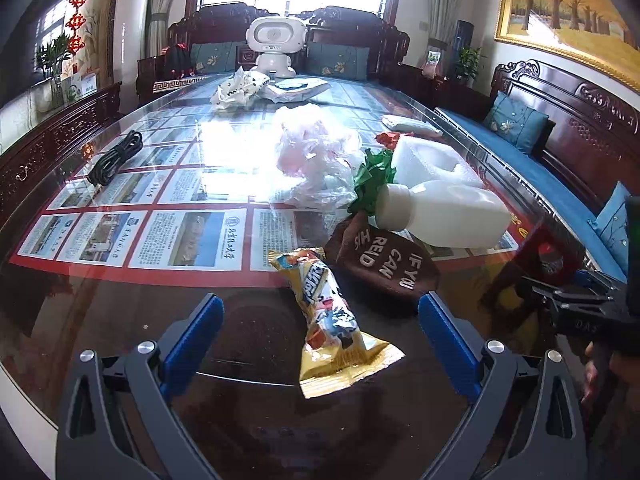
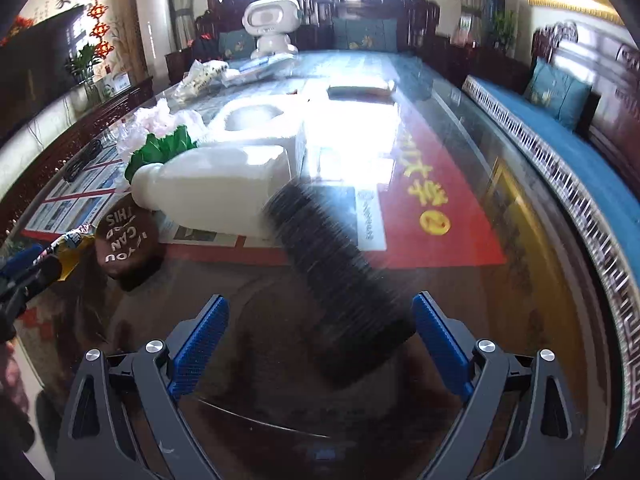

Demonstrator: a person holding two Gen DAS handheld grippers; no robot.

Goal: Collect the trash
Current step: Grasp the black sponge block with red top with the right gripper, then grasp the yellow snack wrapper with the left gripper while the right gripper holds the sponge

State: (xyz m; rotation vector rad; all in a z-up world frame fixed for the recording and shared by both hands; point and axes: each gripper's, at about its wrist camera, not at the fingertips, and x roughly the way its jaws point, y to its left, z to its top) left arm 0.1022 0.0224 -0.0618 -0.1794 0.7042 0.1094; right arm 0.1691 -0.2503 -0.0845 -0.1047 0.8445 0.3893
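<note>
**Both grippers wide over the near edge of the glass table**

Your left gripper (image 1: 320,320) hovers with its jaws spread wide, and the yellow snack wrapper (image 1: 334,322) lies flat on the glass table (image 1: 120,304) between its blue fingers (image 1: 196,336), touching neither. Take the white plastic bottle (image 1: 448,214) as your landmark: it lies on its side, cap end towards the wrapper.

The wrapper sits nearer to you than the bottle and to its left. Between the two lies a brown cloth piece (image 1: 384,264) lettered "IF YOU CAN READ", touching the wrapper's far end. Just beyond the bottle's neck is a green crumpled scrap (image 1: 370,178), and past that a clear, pinkish plastic bag (image 1: 316,156). Right behind the bottle rests a white foam piece (image 1: 432,160). Far beyond it, at the table's other end, stand a crumpled paper wad (image 1: 240,90) and a small white robot figure (image 1: 275,46). Well to the bottle's left lies a coiled black cable (image 1: 116,158).

Your right gripper (image 2: 320,344) also has its jaws apart. A black ribbed cylinder (image 2: 340,280), motion-blurred, lies slanted from the bottle's base down to the gap between the blue fingers (image 2: 440,348); you cannot tell whether it touches the right one.
</note>
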